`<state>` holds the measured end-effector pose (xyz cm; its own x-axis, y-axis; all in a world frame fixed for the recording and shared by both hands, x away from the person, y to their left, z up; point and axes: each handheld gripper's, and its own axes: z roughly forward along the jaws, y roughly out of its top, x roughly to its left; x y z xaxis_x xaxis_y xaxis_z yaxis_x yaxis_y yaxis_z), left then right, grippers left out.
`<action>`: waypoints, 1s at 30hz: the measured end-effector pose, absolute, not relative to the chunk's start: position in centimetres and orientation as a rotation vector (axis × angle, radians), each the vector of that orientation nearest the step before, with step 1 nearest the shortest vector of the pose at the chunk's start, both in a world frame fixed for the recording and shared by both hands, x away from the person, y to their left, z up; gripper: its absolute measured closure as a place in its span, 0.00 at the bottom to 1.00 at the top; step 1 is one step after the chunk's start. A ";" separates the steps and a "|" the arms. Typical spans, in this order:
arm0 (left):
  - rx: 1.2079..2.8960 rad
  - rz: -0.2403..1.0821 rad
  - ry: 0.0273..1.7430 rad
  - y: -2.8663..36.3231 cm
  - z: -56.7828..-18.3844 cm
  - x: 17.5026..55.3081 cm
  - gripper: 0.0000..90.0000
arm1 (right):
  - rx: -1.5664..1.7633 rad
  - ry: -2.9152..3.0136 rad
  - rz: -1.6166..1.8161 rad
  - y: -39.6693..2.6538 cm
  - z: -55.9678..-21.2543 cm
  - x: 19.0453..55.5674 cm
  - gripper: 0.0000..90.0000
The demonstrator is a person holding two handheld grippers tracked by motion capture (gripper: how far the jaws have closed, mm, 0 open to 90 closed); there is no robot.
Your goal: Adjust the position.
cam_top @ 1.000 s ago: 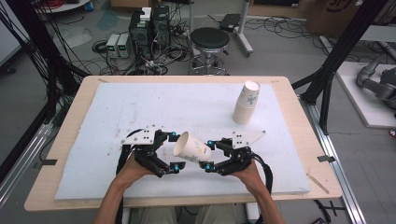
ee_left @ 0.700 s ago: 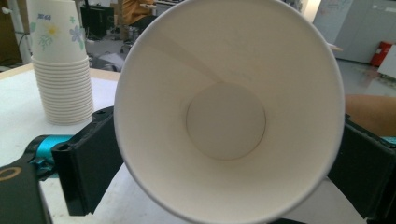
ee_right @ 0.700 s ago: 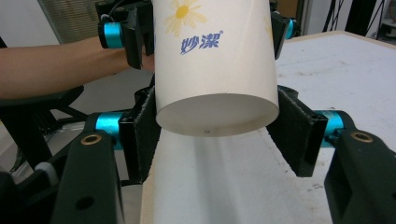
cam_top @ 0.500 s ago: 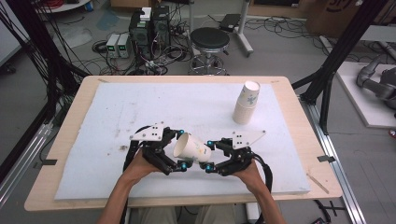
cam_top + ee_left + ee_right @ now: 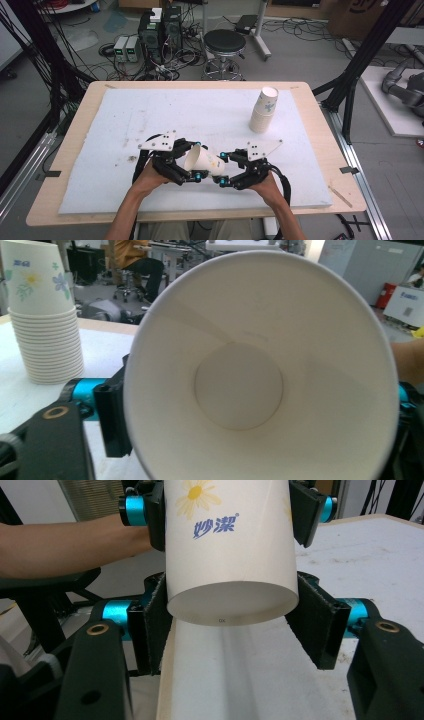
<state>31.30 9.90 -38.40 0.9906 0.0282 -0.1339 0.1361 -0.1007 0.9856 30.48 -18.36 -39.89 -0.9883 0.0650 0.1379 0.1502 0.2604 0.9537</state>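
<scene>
A white paper cup (image 5: 202, 160) with a daisy print lies on its side in the air, just above the front middle of the table. My right gripper (image 5: 223, 171) is shut on its base end, with the pads (image 5: 315, 625) pressing both sides. My left gripper (image 5: 192, 165) has just been closing around the rim end, and its pads (image 5: 155, 510) now touch the cup's wall. In the left gripper view the cup's open mouth (image 5: 240, 385) faces the camera between the jaws of my left gripper (image 5: 257, 410).
A tall stack of paper cups (image 5: 263, 112) stands at the back right of the white mat (image 5: 110, 115), also seen as the stack (image 5: 45, 330) from the left gripper. A stool (image 5: 225, 42) and electronics boxes (image 5: 160, 27) sit on the floor beyond the table.
My left gripper moved right to the cup's rim end and closed its jaws onto it. The right gripper kept still, holding the cup.
</scene>
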 end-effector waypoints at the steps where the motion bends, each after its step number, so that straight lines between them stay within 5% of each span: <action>1: 1.667 -0.092 0.119 9.9 -38.4 31.3 0.26 | -0.208 -2.439 -1.855 -18.4 -39.9 30.5 0.42; 15: 1.661 -0.082 0.099 10.0 -38.3 31.2 0.34 | -0.198 -2.442 -1.855 -18.3 -39.9 30.5 0.42; 17: 1.670 -0.070 0.106 10.0 -38.3 31.2 0.34 | -0.208 -2.453 -1.855 -18.2 -39.9 30.4 0.35; 18: 1.671 -0.072 0.106 10.0 -38.3 31.2 0.34 | -0.260 -2.459 -1.846 -18.1 -39.8 30.3 0.19; 19: 1.670 -0.075 0.108 10.1 -38.3 31.2 0.34 | -0.288 -2.470 -1.832 -17.9 -39.8 30.3 0.17; 30: 1.717 -0.024 0.132 11.0 -37.9 31.4 0.33 | -0.311 -2.558 -1.787 -17.5 -39.7 30.0 0.17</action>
